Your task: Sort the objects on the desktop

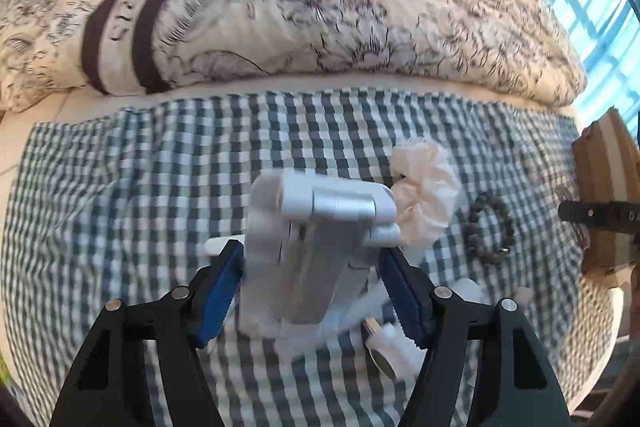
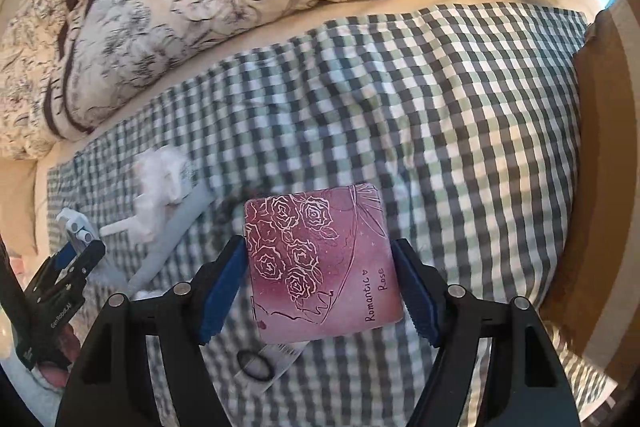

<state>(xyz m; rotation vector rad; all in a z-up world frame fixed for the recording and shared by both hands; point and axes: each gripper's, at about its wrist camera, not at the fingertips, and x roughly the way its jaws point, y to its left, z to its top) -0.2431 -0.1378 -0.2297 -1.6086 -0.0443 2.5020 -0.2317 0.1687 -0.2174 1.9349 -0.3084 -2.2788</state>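
Observation:
A silver folding phone stand (image 1: 316, 247) hangs above the checked cloth (image 1: 140, 187), and my left gripper (image 1: 312, 279) is shut on it, its blue pads pressing both sides. In the right wrist view the same left gripper (image 2: 78, 251) shows at the far left with the stand (image 2: 74, 223) in its tips. My right gripper (image 2: 320, 287) is shut on a square pink box (image 2: 320, 267) printed with roses and "Romantic Rose", held above the cloth (image 2: 440, 107).
A cream scrunchie (image 1: 428, 195), a dark bead bracelet (image 1: 490, 231) and a white plug with cable (image 1: 388, 347) lie on the cloth. A wooden box (image 1: 608, 187) stands at the right edge. A floral quilt (image 1: 280, 7) is heaped behind. A labelled strip (image 2: 264, 359) lies under the pink box.

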